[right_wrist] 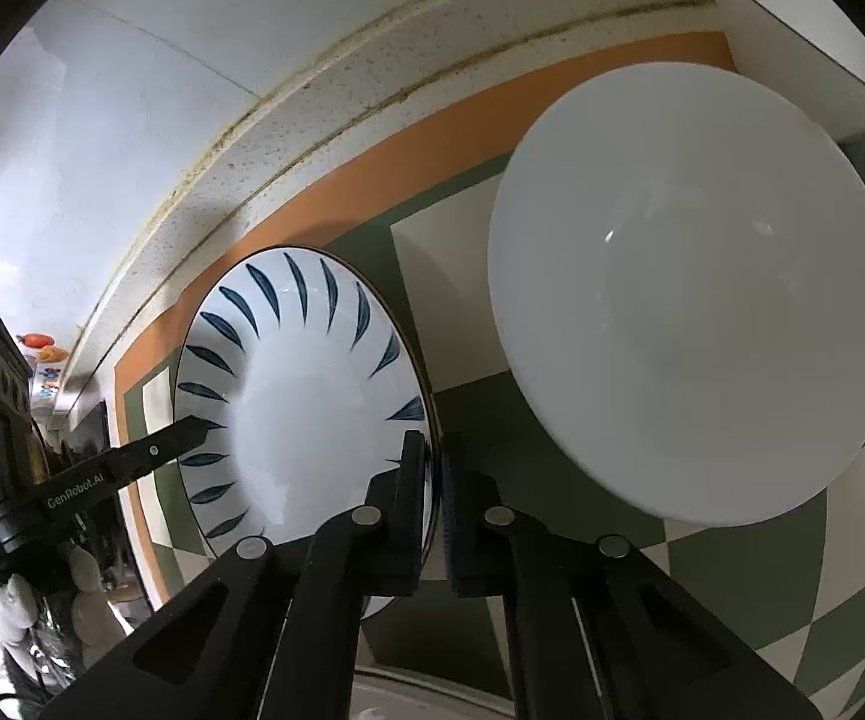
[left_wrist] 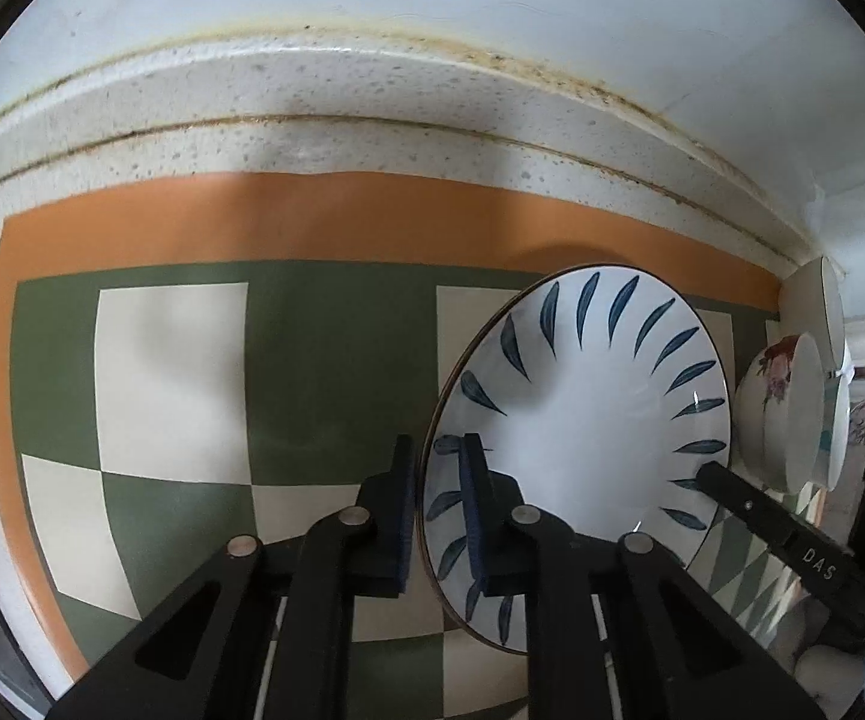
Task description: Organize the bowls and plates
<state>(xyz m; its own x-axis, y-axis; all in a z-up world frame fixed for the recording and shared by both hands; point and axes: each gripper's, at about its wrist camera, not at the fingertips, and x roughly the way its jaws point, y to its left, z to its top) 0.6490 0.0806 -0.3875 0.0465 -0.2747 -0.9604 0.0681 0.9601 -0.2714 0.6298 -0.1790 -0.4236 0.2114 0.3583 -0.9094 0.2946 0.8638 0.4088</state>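
A white plate with blue leaf marks (left_wrist: 582,432) is held up above the checkered mat, gripped from both sides. My left gripper (left_wrist: 438,504) is shut on its left rim, one pad on each face. My right gripper (right_wrist: 435,501) is shut on the opposite rim of the same plate (right_wrist: 300,420). The right gripper's finger shows in the left wrist view (left_wrist: 750,507), and the left gripper's finger shows in the right wrist view (right_wrist: 150,456). A plain white bowl (right_wrist: 690,312) stands to the right of the plate.
The green and cream checkered mat (left_wrist: 324,372) with an orange border lies on a speckled counter (left_wrist: 372,102) against a white wall. A floral bowl (left_wrist: 783,414) and other white dishes (left_wrist: 822,306) stand at the right. A white cup (right_wrist: 804,30) stands behind the white bowl.
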